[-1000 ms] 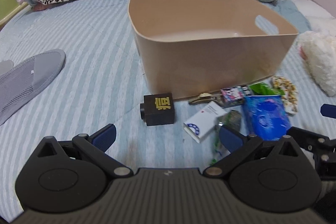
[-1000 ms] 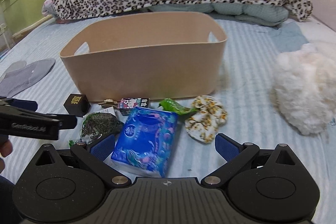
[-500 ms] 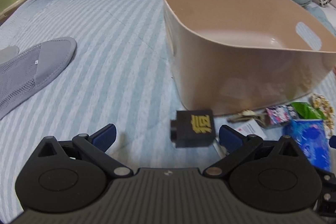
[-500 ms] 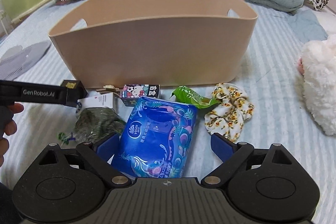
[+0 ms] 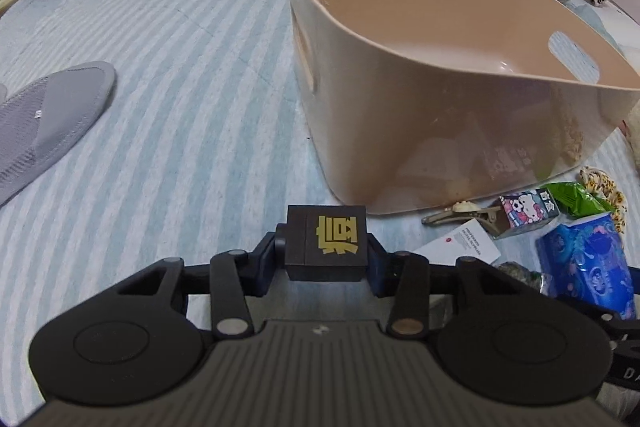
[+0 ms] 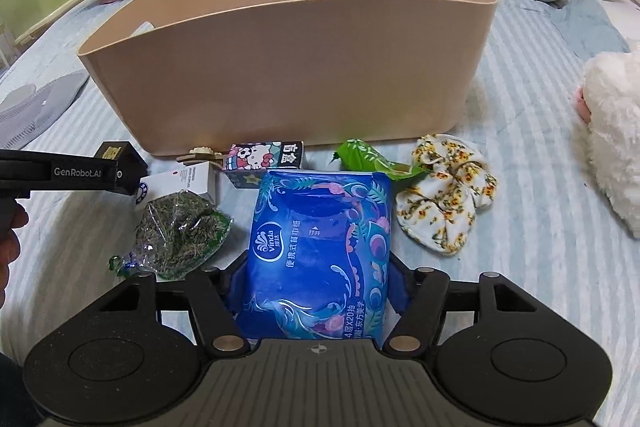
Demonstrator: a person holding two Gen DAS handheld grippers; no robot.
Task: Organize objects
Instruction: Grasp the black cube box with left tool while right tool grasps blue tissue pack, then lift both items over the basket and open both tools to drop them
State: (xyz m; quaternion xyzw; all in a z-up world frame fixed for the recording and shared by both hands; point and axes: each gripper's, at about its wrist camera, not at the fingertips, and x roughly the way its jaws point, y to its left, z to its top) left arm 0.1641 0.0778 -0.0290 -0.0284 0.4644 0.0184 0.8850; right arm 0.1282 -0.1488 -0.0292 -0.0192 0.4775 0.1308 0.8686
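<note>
My left gripper [image 5: 326, 259] is shut on a small black box with a gold character [image 5: 326, 243], low over the striped bedcover, just in front of the empty beige bin [image 5: 400, 147]. My right gripper [image 6: 318, 287] is shut on a blue tissue pack [image 6: 320, 251] lying in front of the bin [image 6: 288, 75]. The left gripper [image 6: 128, 173] with the black box [image 6: 114, 151] shows at the left of the right wrist view. The tissue pack also shows in the left wrist view [image 5: 588, 259].
Before the bin lie a Hello Kitty box [image 6: 266, 157], a white card box [image 6: 180, 183], a bag of dried herbs [image 6: 180, 235], a green wrapper [image 6: 368, 159], a floral scrunchie [image 6: 444, 199] and a hair clip [image 5: 456, 213]. A grey slipper [image 5: 48, 115] lies left, a white plush [image 6: 612, 143] right.
Both grippers moved forward and closed: the left onto the black box, the right onto the blue tissue pack. Both were open a second ago.
</note>
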